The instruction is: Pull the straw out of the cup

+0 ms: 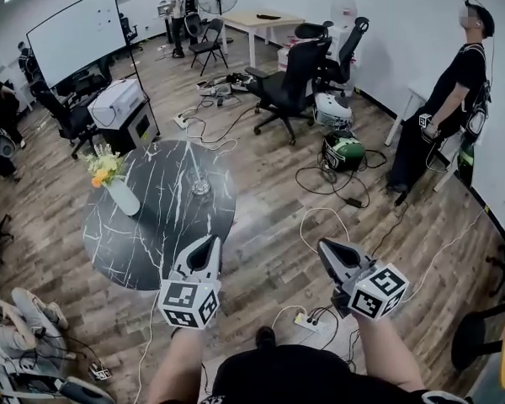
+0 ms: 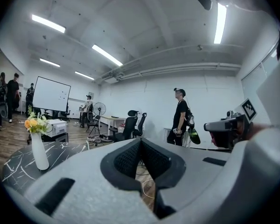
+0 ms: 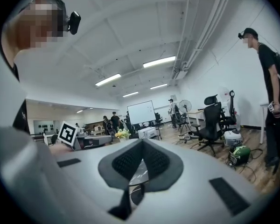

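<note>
Black marble surface carries a flower vase near its left edge and a cup toward its right edge. Left gripper and right gripper both have their jaws closed on nothing.

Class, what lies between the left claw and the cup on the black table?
In the head view, only bare black tabletop separates the left claw from the cup.
</note>
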Demonstrator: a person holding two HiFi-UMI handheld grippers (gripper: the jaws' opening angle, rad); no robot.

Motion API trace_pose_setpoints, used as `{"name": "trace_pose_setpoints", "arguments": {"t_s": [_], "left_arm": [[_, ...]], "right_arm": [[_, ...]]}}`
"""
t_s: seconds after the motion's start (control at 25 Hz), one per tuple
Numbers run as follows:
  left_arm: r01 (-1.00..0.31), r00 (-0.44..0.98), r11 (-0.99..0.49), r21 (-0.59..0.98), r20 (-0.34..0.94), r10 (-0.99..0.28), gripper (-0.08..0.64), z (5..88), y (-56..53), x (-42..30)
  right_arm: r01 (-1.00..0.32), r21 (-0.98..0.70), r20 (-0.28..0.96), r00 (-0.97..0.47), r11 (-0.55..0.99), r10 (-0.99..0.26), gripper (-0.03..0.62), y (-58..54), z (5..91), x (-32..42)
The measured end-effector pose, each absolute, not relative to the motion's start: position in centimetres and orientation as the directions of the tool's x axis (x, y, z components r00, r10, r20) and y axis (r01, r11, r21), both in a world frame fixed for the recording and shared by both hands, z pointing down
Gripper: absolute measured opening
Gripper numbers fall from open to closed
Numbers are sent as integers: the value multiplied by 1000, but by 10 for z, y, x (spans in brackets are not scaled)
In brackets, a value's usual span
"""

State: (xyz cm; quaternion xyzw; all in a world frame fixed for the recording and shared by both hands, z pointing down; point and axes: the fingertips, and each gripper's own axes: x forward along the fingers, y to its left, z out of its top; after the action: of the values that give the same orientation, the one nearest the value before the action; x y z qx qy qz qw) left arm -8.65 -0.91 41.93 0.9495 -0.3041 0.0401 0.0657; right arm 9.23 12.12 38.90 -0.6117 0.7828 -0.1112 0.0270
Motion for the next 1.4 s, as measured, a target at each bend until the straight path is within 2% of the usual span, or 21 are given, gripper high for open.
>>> {"name": "trace_pose_setpoints", "arguments": {"t_s": [0.68, 1.4], "left_arm": [[-640, 768, -759, 120, 124, -628, 8, 426, -103, -80], [-765, 642, -626, 149, 246, -726, 8, 462, -290, 47]], "right_arm": [[-927, -209, 98, -336, 310, -937, 6, 14, 391, 113], [-830, -301, 128, -522, 469, -843, 6, -223, 424, 252]]}}
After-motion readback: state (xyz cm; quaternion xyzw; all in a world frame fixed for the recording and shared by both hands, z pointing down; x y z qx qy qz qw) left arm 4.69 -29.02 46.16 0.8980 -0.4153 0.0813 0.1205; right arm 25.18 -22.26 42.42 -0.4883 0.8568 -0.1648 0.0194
